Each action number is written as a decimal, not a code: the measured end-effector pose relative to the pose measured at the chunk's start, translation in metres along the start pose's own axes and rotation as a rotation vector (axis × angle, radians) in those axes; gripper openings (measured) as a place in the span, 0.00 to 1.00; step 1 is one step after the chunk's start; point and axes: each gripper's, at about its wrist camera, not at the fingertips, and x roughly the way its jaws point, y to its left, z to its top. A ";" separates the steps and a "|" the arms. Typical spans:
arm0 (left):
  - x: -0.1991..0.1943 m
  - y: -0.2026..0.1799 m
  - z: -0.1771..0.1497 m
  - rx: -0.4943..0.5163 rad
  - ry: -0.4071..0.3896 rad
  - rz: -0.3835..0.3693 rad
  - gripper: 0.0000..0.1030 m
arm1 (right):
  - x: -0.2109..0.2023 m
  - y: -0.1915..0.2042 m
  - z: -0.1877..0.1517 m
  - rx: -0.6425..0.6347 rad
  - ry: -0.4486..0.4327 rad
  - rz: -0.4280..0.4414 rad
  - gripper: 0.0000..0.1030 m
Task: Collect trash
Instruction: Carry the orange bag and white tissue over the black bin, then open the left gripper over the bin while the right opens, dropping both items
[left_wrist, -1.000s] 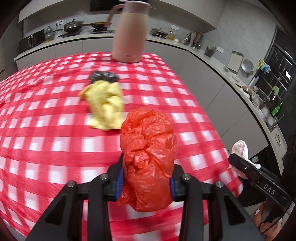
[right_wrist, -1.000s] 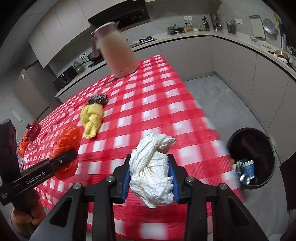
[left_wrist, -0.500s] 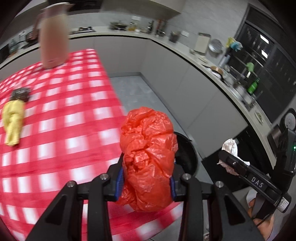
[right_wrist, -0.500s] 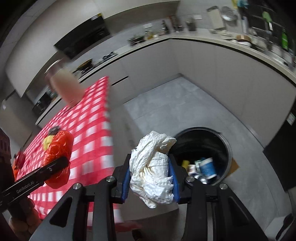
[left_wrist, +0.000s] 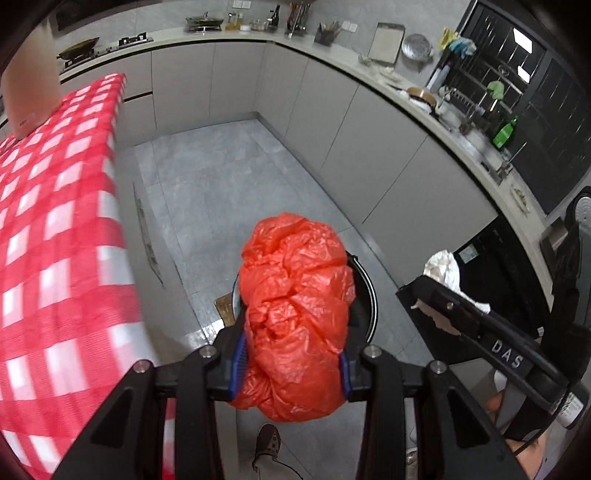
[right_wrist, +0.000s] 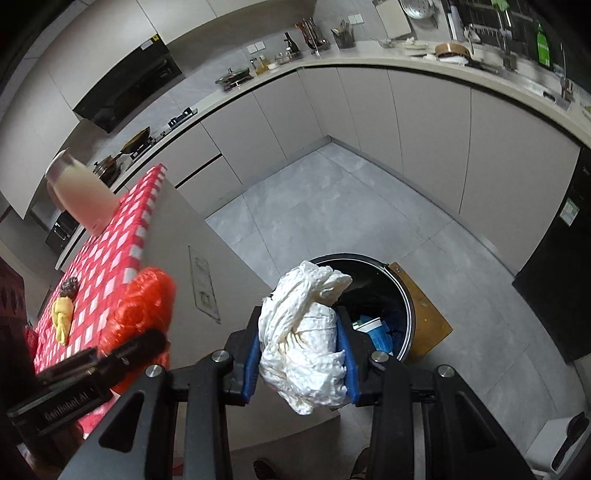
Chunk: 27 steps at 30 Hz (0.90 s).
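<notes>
The round black trash bin (right_wrist: 400, 295) stands on the grey floor just beyond both loads. In the left wrist view its rim (left_wrist: 365, 291) peeks out directly behind the crumpled orange plastic bag (left_wrist: 295, 314) pinched by the left gripper (left_wrist: 291, 365). The right gripper (right_wrist: 301, 358) clamps a wadded white paper towel (right_wrist: 303, 339), with the bin's mouth slightly right of centre frame, so neither load appears squarely over the opening yet.
</notes>
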 end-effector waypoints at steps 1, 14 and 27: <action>0.005 -0.003 0.001 -0.003 0.004 0.006 0.39 | 0.005 -0.004 0.003 -0.001 0.004 0.001 0.38; 0.057 -0.006 -0.002 -0.058 0.079 0.108 0.40 | 0.069 -0.020 0.040 -0.086 0.050 0.021 0.38; 0.079 -0.009 0.006 -0.107 0.108 0.118 0.70 | 0.110 -0.027 0.057 -0.109 0.089 0.038 0.62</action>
